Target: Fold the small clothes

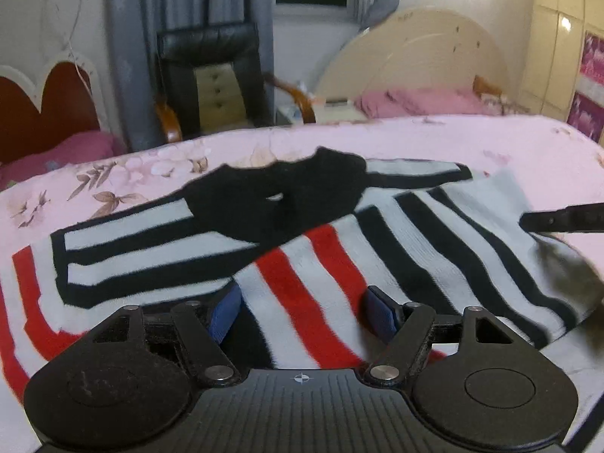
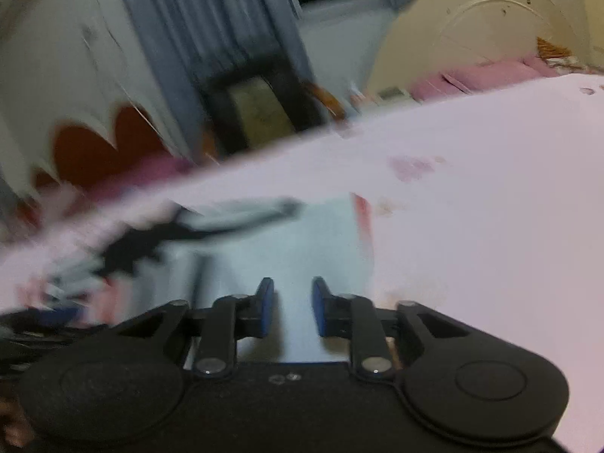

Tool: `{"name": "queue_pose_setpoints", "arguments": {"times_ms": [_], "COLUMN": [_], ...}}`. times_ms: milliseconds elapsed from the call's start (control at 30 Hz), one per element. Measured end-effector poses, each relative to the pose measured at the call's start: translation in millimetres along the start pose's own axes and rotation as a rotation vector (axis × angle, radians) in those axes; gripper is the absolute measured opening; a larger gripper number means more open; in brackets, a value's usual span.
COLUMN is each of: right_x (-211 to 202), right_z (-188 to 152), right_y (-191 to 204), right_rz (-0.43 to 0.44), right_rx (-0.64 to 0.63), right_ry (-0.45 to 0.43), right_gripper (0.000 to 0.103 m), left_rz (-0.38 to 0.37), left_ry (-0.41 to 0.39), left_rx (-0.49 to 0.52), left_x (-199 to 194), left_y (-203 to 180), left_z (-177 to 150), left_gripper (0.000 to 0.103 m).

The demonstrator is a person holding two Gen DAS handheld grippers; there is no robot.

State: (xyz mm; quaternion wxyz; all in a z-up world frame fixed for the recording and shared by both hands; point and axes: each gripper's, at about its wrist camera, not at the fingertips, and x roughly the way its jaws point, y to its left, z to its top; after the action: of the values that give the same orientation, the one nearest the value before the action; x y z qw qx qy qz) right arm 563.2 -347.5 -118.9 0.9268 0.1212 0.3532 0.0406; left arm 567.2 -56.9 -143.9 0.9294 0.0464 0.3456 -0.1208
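Observation:
A small striped sweater (image 1: 302, 249) in white, black and red with a black collar (image 1: 279, 196) lies flat on the pink bed; both sleeves are folded in over its body. My left gripper (image 1: 302, 313) is open just above the sweater's near hem, its blue pads apart. A black piece of the right gripper (image 1: 562, 219) shows at the sweater's right edge. In the blurred right wrist view the right gripper (image 2: 292, 307) is open over the pale part of the sweater (image 2: 287, 234), with nothing between its pads.
The pink floral bedsheet (image 1: 490, 143) stretches behind and to the right of the sweater. Beyond the bed stand a black armchair (image 1: 215, 75), a cream headboard (image 1: 415, 53), grey curtains (image 1: 188, 0) and a red-and-white headboard (image 1: 49, 102).

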Motion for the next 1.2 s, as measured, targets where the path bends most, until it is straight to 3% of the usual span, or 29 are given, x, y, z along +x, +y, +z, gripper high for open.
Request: {"name": "queue_pose_setpoints", "arguments": {"times_ms": [33,100,133,167,267,333,367,467,533,600,667,700,833,867,967,1100,1200], "right_x": [3,1,-2,-3,15,33,34,18,-7,-17,-18,-15,-30,-37,-48,-73,-92], "right_z": [2,13,16,20,28,27,26,30,19,3,-16,-23,-39,-42,-48,-45,-55], "right_y": [-9,-18,-17,-14,-6,-4,-4,2,12,30,42,45,35,32,28,35,47], "right_rz": [-0.004,-0.003,-0.007,-0.02,0.001,-0.061,-0.071,-0.138,-0.024,0.052,0.09,0.062,-0.051,-0.076,-0.114,-0.097,-0.07], "right_rx": [0.013,0.052,0.048,0.033,0.019,-0.06,-0.08,-0.101,-0.129,-0.191,-0.225,-0.241,-0.261,-0.272,-0.298,-0.235,-0.205], "right_ry": [-0.01,-0.011,-0.039,-0.077,-0.057,-0.019,-0.03,-0.019,-0.071,-0.054,-0.018,0.001,-0.024,-0.026,-0.007,-0.039,-0.054], "right_gripper": [0.002,0.004,0.022,0.028,0.023,0.014,0.014,0.02,0.024,0.025,0.022,0.022,0.022,0.022,0.037,0.034,0.034], "left_rz": [0.012,0.04,0.03,0.023,0.014,0.048,0.055,0.119,0.1,0.098,0.122,0.129,0.201,0.208,0.218,0.197,0.219], "left_ry": [0.013,0.003,-0.012,-0.015,-0.016,0.032,0.021,0.01,-0.01,-0.008,0.008,-0.005,-0.016,-0.015,-0.004,-0.09,-0.129], "left_rx": [0.003,-0.016,-0.032,-0.042,-0.014,0.054,0.044,-0.004,-0.025,-0.022,0.007,0.015,-0.007,-0.012,-0.079,-0.185,-0.315], "left_x": [-2,-7,-7,-5,9,25,26,10,0,-1,0,-2,-21,-24,-34,-84,-135], "left_y": [-1,-5,-6,-8,-26,-36,-35,-27,-28,-34,-40,-38,-15,-6,20,47,87], "left_z": [3,11,15,19,30,28,27,28,23,16,4,0,-13,-17,-23,-37,-68], "left_gripper": [0.072,0.072,0.072,0.072,0.072,0.076,0.083,0.082,0.082,0.082,0.083,0.083,0.083,0.088,0.094,0.094,0.094]}}
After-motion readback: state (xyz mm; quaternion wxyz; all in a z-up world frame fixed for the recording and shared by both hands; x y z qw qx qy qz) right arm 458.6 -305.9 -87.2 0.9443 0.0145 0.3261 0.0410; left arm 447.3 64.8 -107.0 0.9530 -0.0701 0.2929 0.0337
